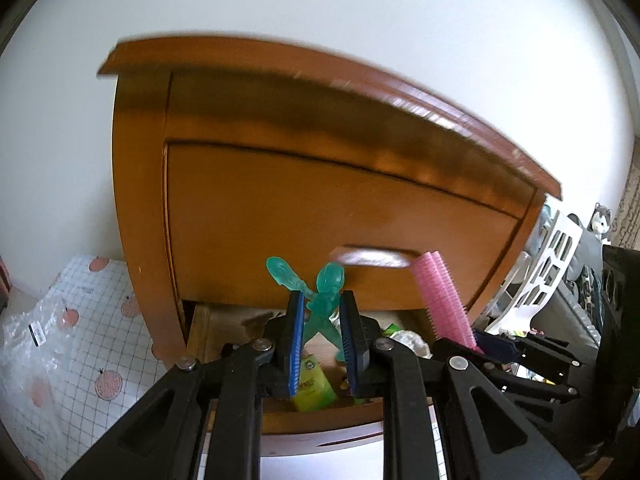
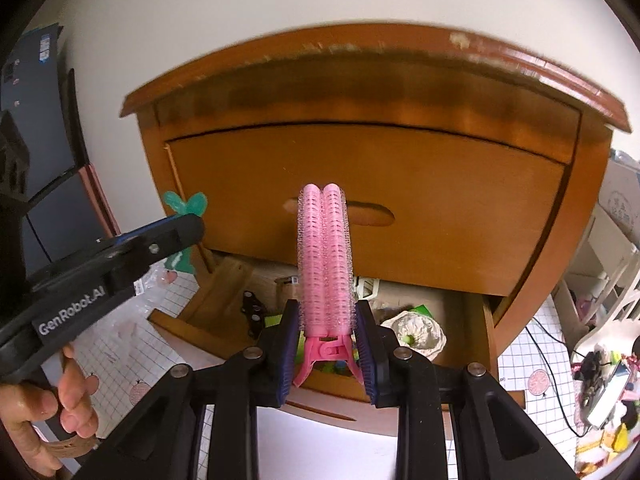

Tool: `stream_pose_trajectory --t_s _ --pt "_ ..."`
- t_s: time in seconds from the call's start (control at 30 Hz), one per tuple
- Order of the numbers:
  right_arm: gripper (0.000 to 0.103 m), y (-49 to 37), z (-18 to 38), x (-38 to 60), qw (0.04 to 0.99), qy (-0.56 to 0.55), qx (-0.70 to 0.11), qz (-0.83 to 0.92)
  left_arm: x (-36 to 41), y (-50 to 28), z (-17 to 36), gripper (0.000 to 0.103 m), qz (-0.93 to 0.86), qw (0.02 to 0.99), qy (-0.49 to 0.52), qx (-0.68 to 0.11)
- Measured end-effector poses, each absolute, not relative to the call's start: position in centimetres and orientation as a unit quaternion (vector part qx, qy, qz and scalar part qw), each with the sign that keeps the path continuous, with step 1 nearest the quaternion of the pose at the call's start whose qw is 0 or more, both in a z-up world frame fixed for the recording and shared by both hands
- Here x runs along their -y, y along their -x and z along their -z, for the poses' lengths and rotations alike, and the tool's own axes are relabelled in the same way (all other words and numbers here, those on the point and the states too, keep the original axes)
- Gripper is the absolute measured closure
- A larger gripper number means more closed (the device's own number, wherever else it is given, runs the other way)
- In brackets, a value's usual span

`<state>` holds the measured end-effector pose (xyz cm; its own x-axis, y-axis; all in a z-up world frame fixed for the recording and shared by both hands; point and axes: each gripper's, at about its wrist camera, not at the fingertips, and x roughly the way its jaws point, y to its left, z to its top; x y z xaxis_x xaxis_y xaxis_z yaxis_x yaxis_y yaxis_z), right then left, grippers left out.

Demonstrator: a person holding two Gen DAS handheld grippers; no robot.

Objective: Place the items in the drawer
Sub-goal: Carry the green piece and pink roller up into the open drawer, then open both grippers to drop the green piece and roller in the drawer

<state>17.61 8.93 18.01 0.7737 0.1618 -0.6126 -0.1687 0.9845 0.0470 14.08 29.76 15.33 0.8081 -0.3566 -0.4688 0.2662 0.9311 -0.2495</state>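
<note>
Between your left gripper's (image 1: 321, 334) closed ribbed blue pads stands a translucent green figure (image 1: 322, 300), smooth plastic. Your right gripper (image 2: 327, 346) pinches the pink roller clip (image 2: 325, 256), two bristly cylinders, by its hinge. Below both, the open wooden drawer (image 2: 486, 336) holds a crumpled white thing (image 2: 418, 334), maybe paper. Only the right view shows your hand (image 2: 48, 396).

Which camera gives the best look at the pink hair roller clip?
The right wrist view. The pink hair roller clip stands upright at centre there, both rollers and the hinge visible between the jaws of the right gripper. The left wrist view shows it side-on near the right, its base hidden.
</note>
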Motion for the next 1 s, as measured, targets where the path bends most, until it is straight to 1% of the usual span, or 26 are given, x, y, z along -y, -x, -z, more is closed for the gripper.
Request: stream_pose_trajectory --t_s 0.33,0.6,0.93,1.0 --pt "0.074 -21.1 -14.5 -8.5 0.924 -0.004 -0.377 -0.071 -30.6 -17.3 -12.0 0.085 0.153 0.931 0.106 -0.314" --pt "0.074 -22.4 -12.9 -8.6 0.917 0.009 -0.395 -0.062 -29.8 -19.0 -10.3 0.085 0.151 0.923 0.099 -0.339" --pt "0.074 -23.3 -11.8 -9.0 0.911 0.033 -0.408 -0.059 -29.2 -19.4 -10.2 0.085 0.149 0.921 0.089 -0.349" --pt "0.073 -23.4 -11.9 -9.0 0.911 0.032 -0.408 -0.058 -29.1 -19.5 -10.1 0.083 0.149 0.920 0.087 -0.351"
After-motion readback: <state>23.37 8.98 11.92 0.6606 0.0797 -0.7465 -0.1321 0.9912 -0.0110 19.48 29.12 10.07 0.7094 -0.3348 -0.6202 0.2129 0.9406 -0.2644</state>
